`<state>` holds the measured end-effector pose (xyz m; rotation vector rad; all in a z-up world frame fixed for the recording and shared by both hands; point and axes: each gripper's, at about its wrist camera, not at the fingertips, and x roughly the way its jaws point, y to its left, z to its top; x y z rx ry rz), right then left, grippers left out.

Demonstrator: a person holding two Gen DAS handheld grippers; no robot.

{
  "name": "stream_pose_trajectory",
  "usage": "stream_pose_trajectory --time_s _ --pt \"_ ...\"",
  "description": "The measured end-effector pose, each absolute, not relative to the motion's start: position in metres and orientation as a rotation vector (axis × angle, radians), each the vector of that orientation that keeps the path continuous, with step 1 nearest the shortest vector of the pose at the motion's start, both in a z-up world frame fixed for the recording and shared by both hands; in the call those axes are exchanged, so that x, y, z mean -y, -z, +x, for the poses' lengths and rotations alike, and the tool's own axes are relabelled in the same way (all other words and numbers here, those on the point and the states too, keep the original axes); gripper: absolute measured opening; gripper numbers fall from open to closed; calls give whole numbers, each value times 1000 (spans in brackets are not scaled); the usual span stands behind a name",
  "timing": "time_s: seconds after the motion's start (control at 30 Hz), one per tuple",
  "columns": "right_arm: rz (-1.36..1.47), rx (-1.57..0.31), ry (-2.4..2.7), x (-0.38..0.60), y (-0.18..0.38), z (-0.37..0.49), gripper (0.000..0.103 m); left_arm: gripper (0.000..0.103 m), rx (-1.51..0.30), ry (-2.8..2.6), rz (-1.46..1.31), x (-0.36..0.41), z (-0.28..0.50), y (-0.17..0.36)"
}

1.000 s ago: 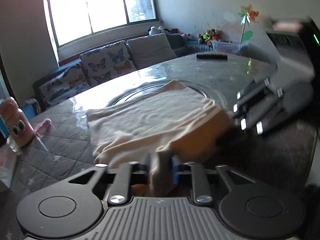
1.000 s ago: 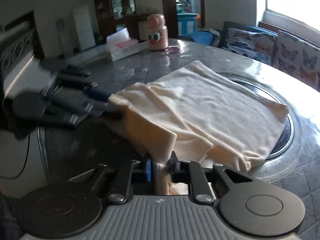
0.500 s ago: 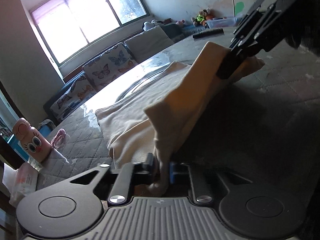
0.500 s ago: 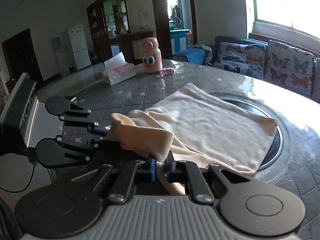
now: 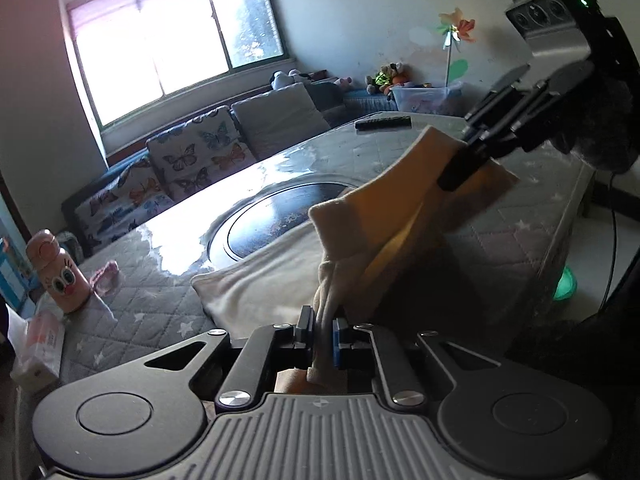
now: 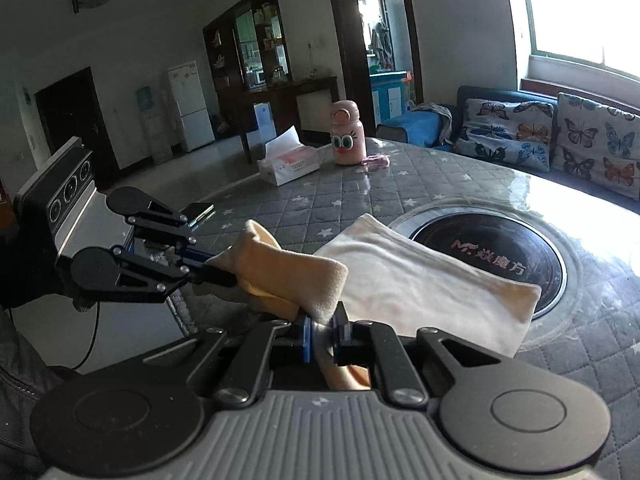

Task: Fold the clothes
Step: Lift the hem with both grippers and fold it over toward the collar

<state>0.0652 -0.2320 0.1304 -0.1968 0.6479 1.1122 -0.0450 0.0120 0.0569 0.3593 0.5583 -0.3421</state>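
Lifted clear since 1 second ago, the cream soft cotton garment (image 6: pixel 420 280) has its near edge pinched by both left tongs (image 5: pixel 322 330) and right tongs (image 6: pixel 323 330), raised off the grey quilted worktop (image 6: pixel 440 176), probably for carrying over into a fold.

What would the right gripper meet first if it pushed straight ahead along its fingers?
The right gripper would probably first meet the cream garment it already pinches, then perhaps the dark round inset; depth is unclear.

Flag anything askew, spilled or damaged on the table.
Nothing stands out. The cloth is half lifted only because both grippers, left and right, hold its near edge; bottle upright, tissue box intact.
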Motion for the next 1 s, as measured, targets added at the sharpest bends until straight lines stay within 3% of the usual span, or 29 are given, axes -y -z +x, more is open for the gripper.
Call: stream_pose_trajectory --time_s 0.43,0.63,0.77,0.83,1.0 --pt "-167 -696 -994 189 -126 194 9 10 -643 234 286 -27 88 -33" --pt "-143 -760 -919 164 -89 247 9 10 -707 181 260 -36 158 -12" --pt "-93 -826 -850 154 -53 271 11 17 -731 136 226 -42 185 -2" --pt "-65 -839 -813 158 -42 276 23 23 -733 112 206 -45 190 0" --pt "-16 -798 -734 190 -48 271 23 28 -706 54 199 -53 183 -12"
